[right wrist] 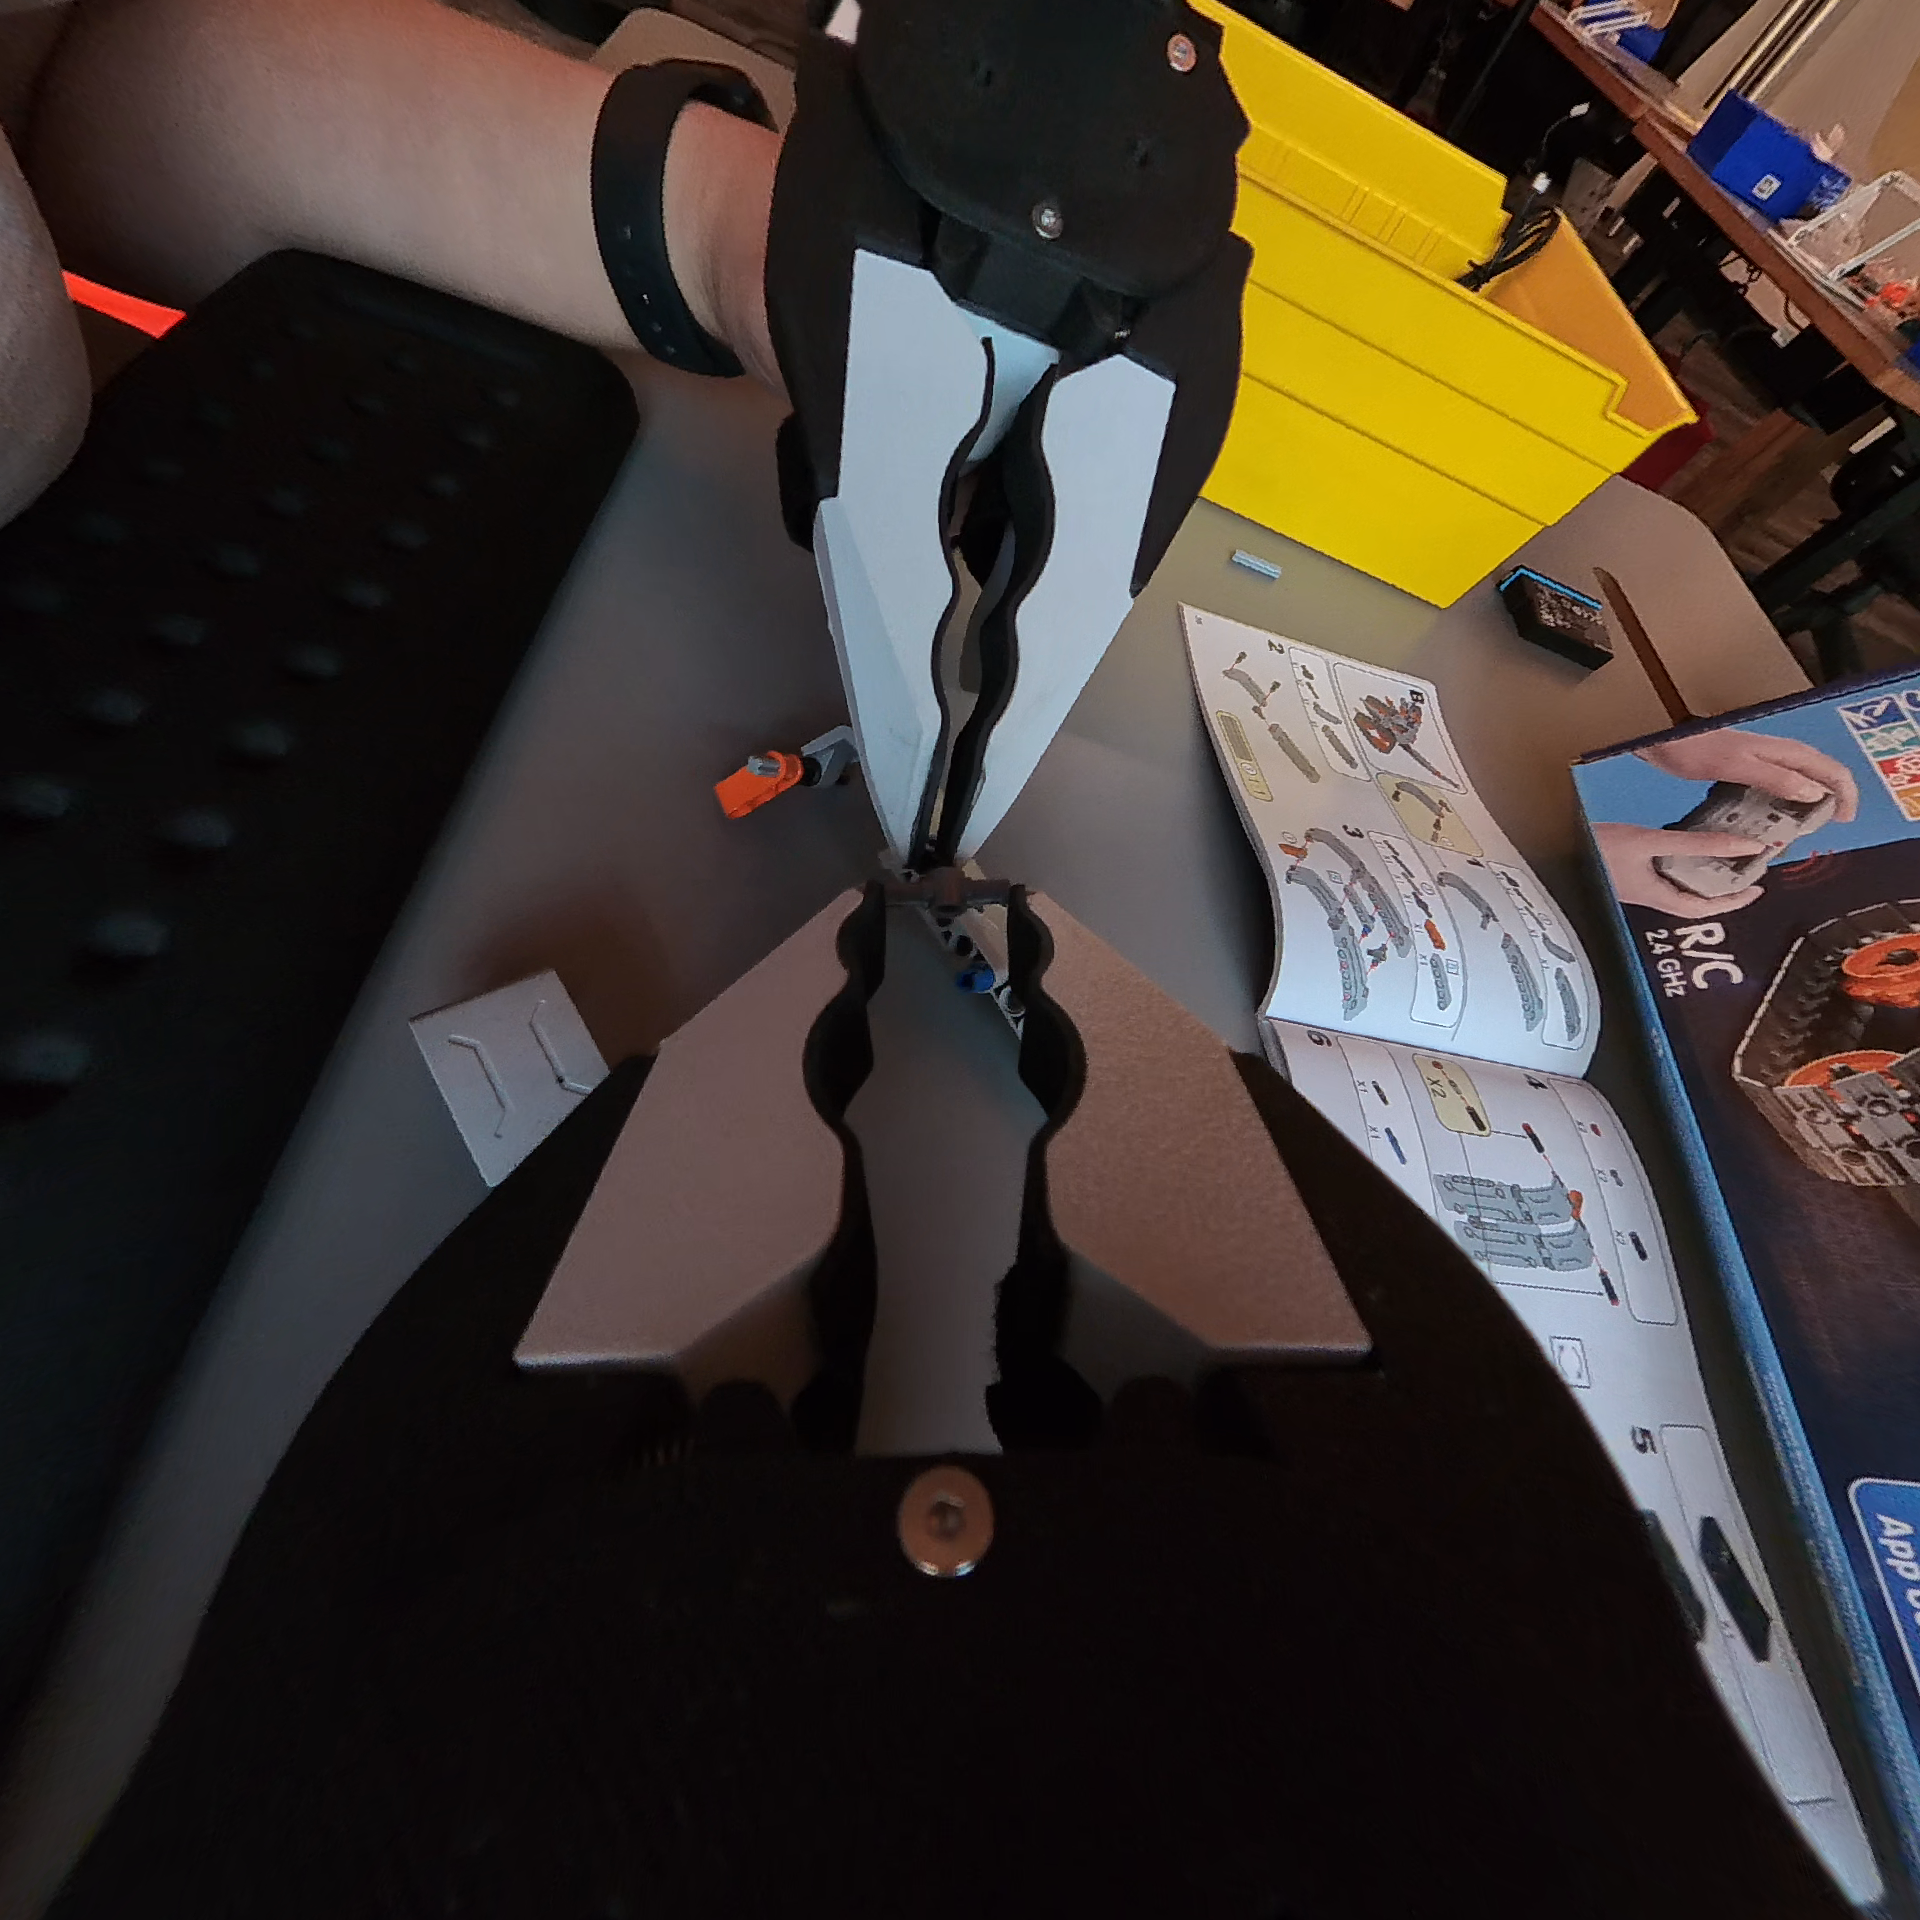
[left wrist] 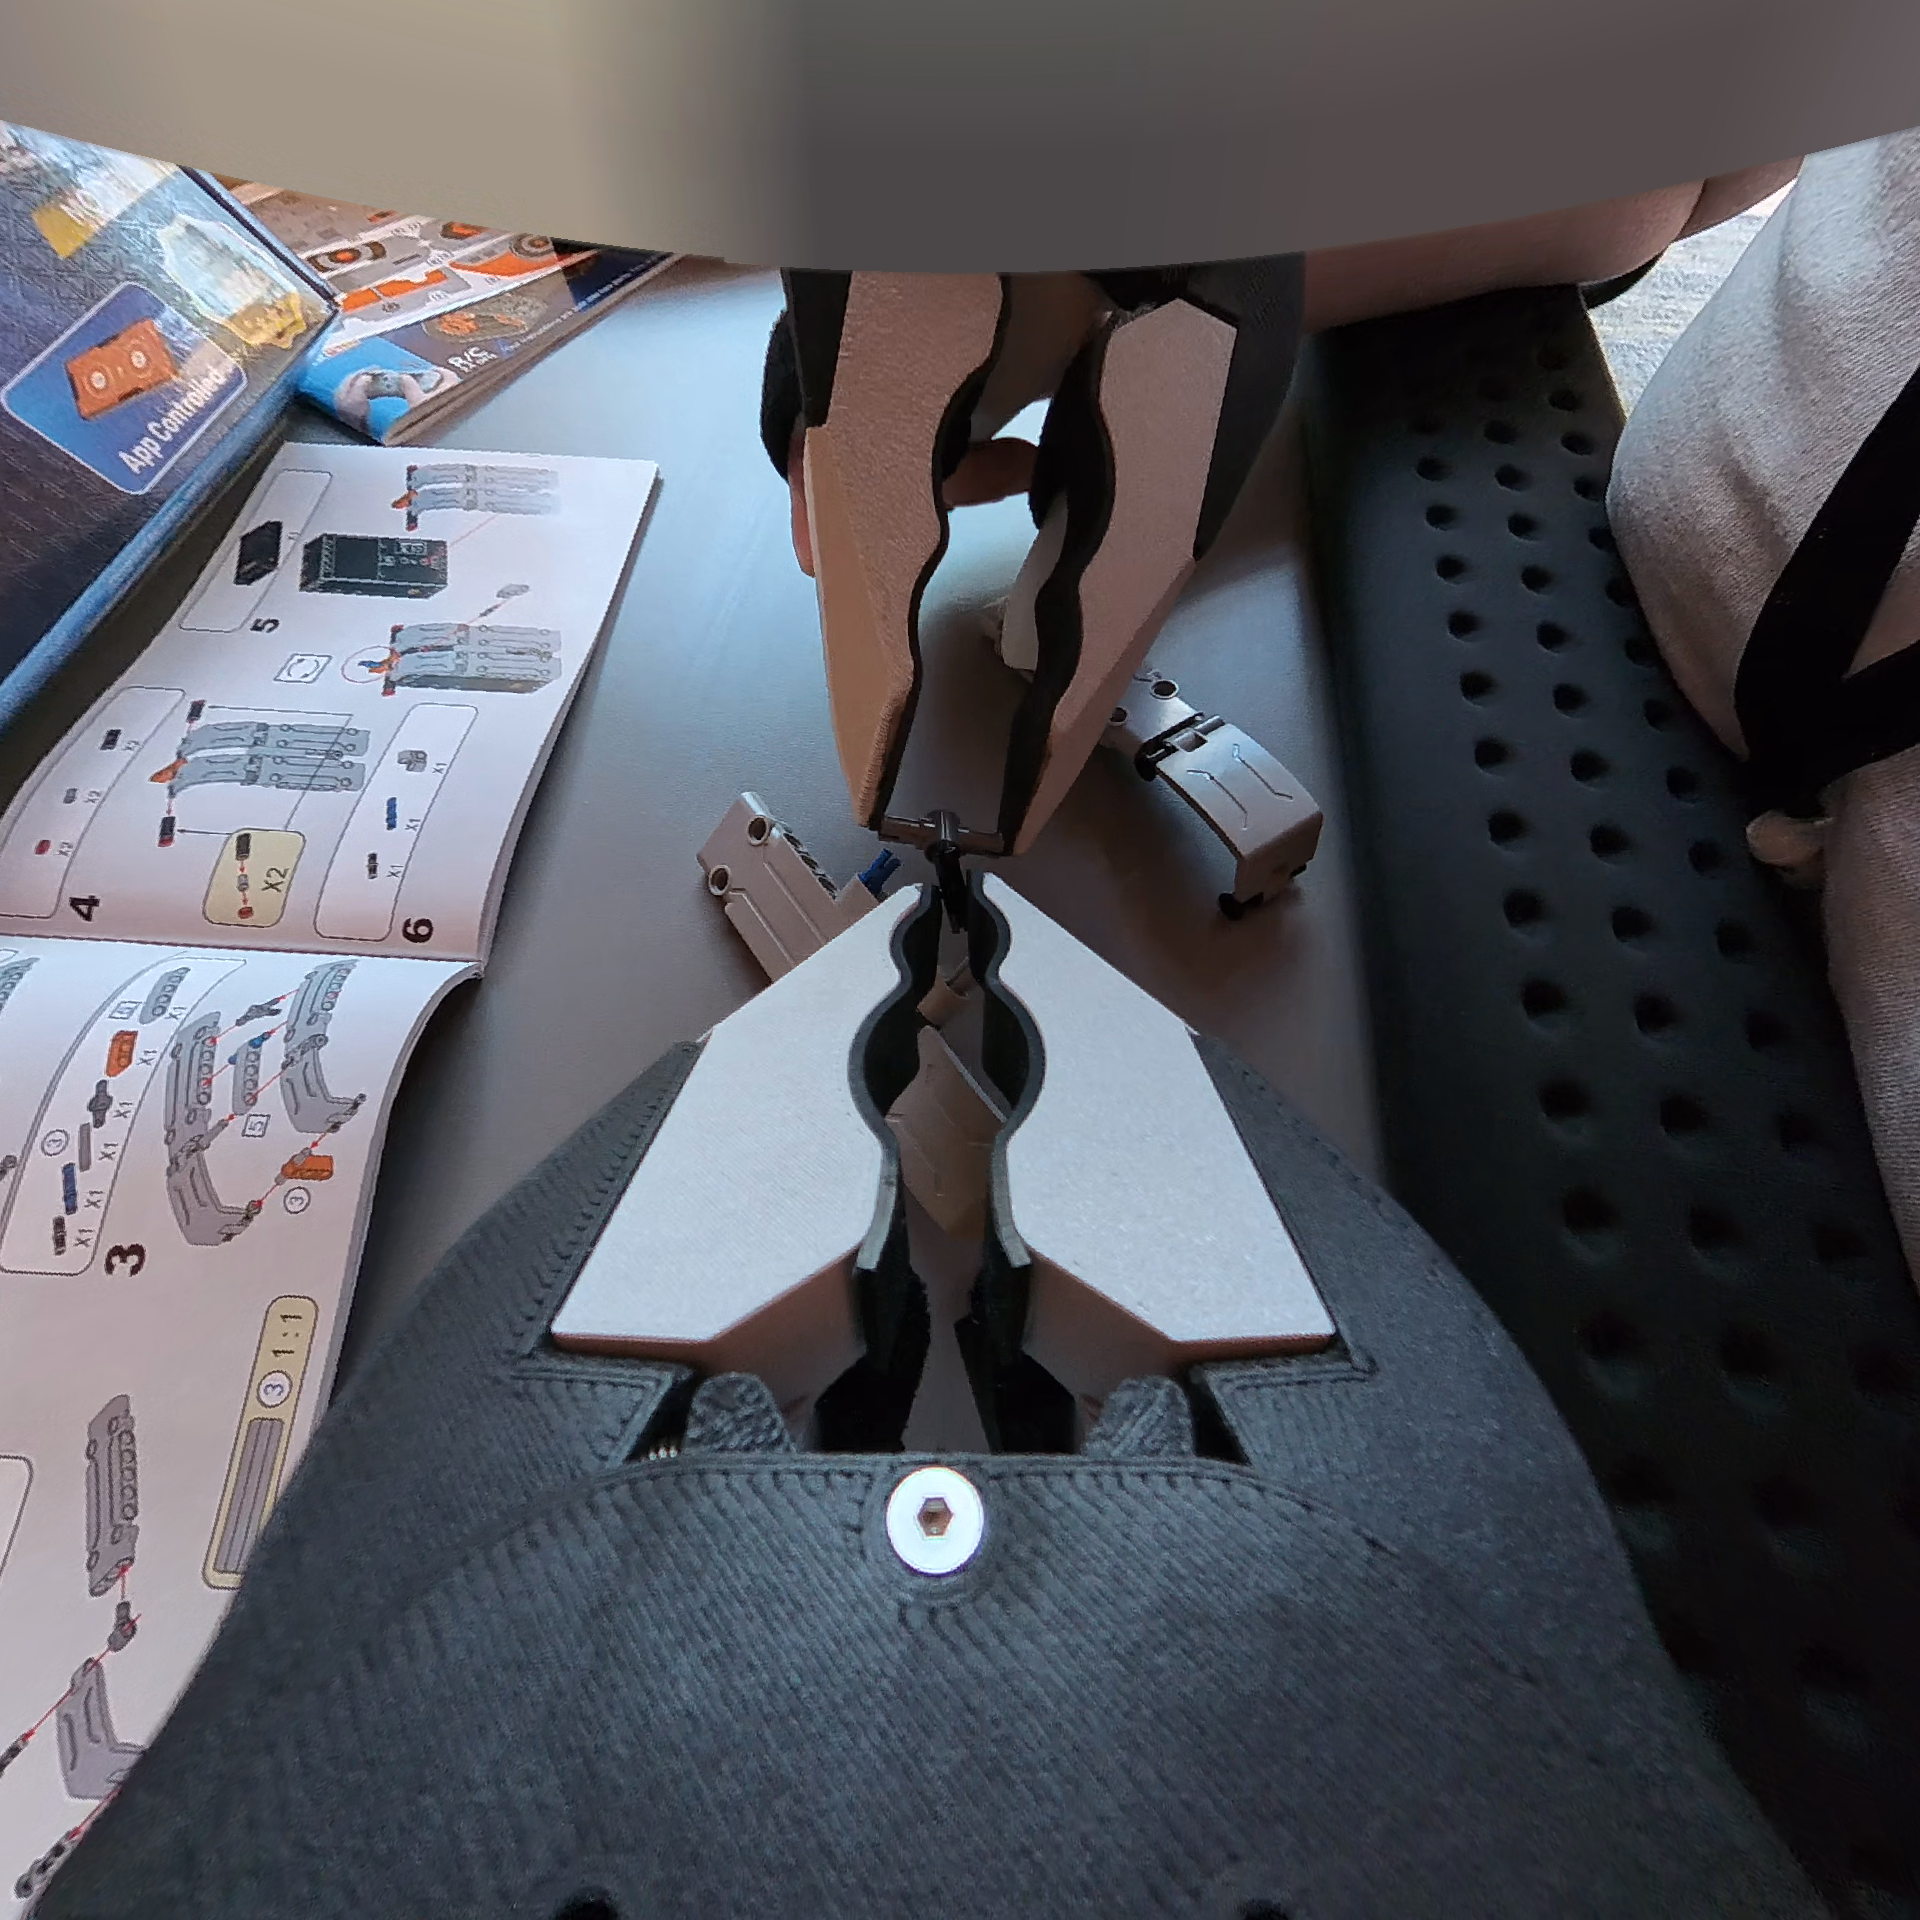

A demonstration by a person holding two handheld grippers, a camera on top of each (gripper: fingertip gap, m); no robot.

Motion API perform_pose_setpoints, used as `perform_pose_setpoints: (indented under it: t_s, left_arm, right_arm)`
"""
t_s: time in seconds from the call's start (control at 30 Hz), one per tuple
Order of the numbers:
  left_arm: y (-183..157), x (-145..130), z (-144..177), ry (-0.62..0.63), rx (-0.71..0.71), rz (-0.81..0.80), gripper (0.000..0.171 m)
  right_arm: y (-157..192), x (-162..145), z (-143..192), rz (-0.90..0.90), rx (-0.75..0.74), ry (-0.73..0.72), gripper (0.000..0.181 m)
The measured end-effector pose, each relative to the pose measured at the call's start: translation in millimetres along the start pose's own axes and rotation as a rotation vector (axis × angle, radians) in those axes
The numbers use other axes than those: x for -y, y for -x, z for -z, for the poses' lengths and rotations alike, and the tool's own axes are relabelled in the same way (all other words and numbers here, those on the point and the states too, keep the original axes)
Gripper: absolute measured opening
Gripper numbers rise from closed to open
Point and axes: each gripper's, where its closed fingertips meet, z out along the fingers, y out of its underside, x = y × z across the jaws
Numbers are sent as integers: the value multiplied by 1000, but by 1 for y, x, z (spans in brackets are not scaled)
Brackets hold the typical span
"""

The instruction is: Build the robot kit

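My left gripper [left wrist: 948, 902] is shut on a thin black pin [left wrist: 949, 878]. My right gripper [left wrist: 940, 831] comes in from the far side, tip to tip with it, and is shut on a small dark T-shaped connector [left wrist: 940, 827]. The pin meets the connector's middle. In the right wrist view, the right gripper [right wrist: 943, 896] holds the connector [right wrist: 940, 888] crosswise, and the left gripper [right wrist: 928, 857] points down onto it. Both are held a little above the dark table. A grey beam with a blue pin [left wrist: 764, 862] lies under the tips.
A curved grey panel [left wrist: 1236, 790] lies behind, and another [right wrist: 509, 1070] beside an orange part [right wrist: 758, 781]. An open instruction booklet [left wrist: 312, 727] and a blue box [left wrist: 104, 416] lie on one side, a black perforated mat [left wrist: 1558, 831] on the other. A yellow bin [right wrist: 1403, 364] stands at the back. My left and right fingertips are right by each other.
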Motion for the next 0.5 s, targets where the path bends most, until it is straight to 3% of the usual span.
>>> perform_pose_setpoints:
  t_s: [0.17, 0.33, 0.5]
  left_arm:
    - [-1, -3, -3, 20, -5, 2, 3]
    - [-2, -9, -8, 58, -13, 16, 3]
    - [-5, -9, -9, 65, -17, 2, 3]
  right_arm:
    - [2, -7, 4, 59, 19, 57, 22]
    - [18, -46, 3, -65, 178, 240, 23]
    - [25, -48, 1, -157, 251, 241, 23]
